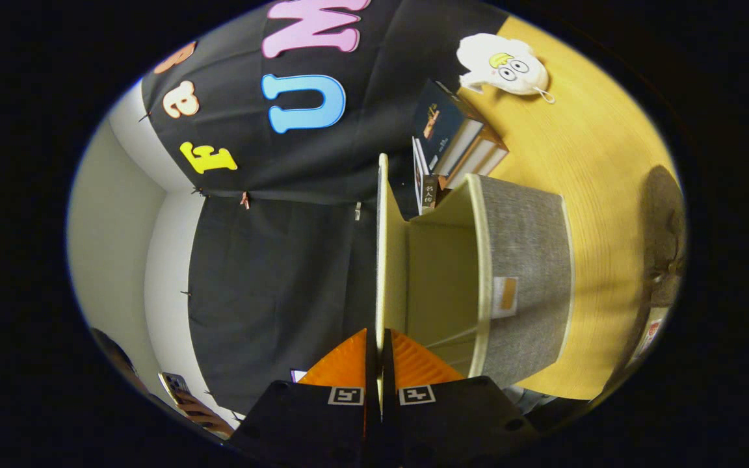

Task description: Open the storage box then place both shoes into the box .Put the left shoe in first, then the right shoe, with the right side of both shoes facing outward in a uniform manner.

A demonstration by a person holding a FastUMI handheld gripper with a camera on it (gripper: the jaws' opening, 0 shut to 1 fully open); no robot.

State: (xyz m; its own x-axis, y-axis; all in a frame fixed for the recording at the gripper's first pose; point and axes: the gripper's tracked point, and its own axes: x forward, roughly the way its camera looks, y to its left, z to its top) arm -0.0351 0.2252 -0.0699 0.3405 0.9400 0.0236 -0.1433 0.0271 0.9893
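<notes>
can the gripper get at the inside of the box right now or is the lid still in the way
Probably not yet: the gripper is shut on the lid, holding it raised off the storage box. The inside looks open, but the fingers are occupied until they let go.

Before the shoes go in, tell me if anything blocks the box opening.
Nothing visible blocks it. The gripper has its fingers shut on the lid, holding it swung away from the storage box, whose pale inside shows bare. The books lie beyond it.

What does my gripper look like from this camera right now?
The gripper has two wedge-shaped fingers with ribbed faces, each mounted on a black block carrying a square black-and-white marker. The fingers are pinched on the raised lid of the storage box.
</notes>
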